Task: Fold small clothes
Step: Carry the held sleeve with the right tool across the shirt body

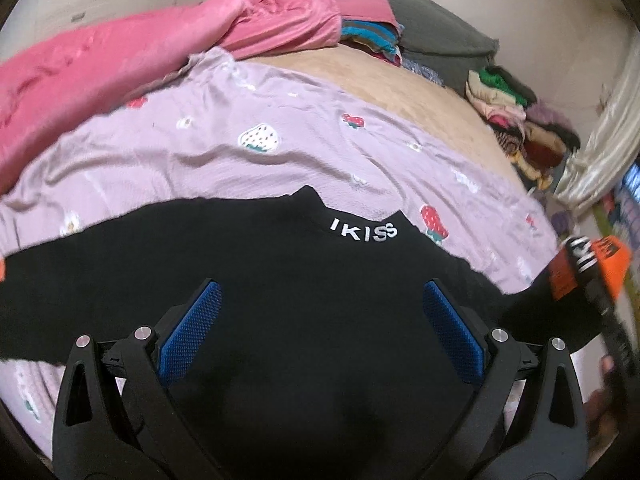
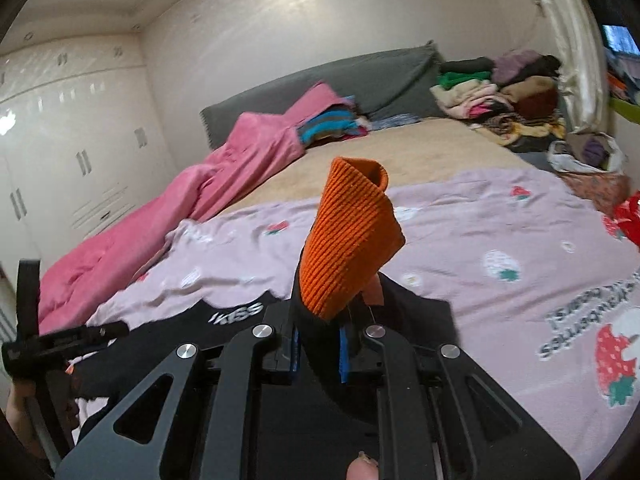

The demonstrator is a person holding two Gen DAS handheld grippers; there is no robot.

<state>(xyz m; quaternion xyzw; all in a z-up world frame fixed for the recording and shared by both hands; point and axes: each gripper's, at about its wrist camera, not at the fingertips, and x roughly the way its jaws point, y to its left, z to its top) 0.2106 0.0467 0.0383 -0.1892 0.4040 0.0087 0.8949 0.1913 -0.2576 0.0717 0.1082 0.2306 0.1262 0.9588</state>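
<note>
A small black top (image 1: 280, 280) with white "IKISS" lettering on its collar lies spread on a lilac strawberry-print sheet (image 1: 200, 148). My left gripper (image 1: 320, 320) hovers over the top's body, its blue pads (image 1: 192, 336) wide apart and empty. My right gripper (image 2: 318, 344) is shut on the top's black sleeve, whose orange ribbed cuff (image 2: 352, 236) stands up above the fingers. The right gripper with the cuff (image 1: 608, 260) shows at the right edge of the left wrist view. The left gripper (image 2: 60, 340) shows at the lower left of the right wrist view.
A pink blanket (image 2: 180, 208) lies along the bed's left side. Folded clothes (image 1: 372, 36) sit by the grey headboard (image 2: 360, 80). A pile of mixed clothes (image 2: 500, 96) fills the far right corner. White wardrobes (image 2: 60, 140) stand left of the bed.
</note>
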